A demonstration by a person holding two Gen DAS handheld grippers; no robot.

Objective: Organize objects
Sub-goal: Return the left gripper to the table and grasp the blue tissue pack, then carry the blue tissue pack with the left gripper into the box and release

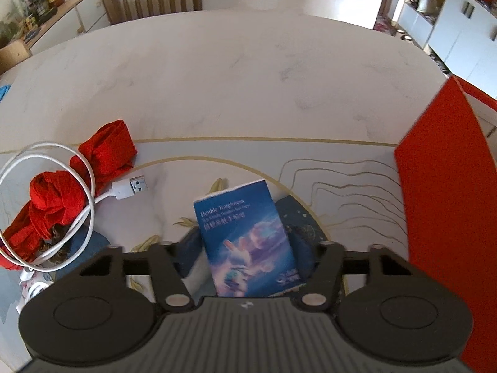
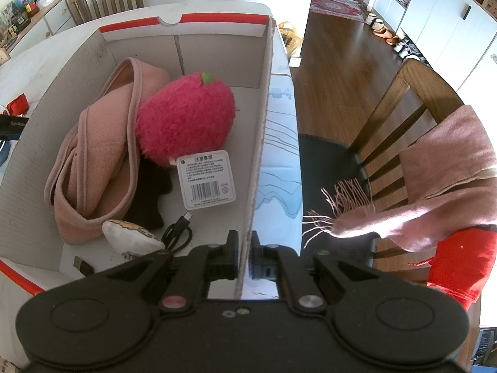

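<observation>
Left wrist view: my left gripper (image 1: 245,264) stands half closed about the blue tissue pack (image 1: 248,242), which rests tilted on the table (image 1: 233,77); I cannot tell whether the pads press it yet. I judge the pack light, soft and slick-wrapped, best taken across its long sides. Right wrist view: my right gripper (image 2: 243,259) is pinched on the side wall of the cardboard box (image 2: 264,118), steadying it; a pink scarf (image 2: 93,155) and strawberry plush (image 2: 186,118) lie inside.
</observation>
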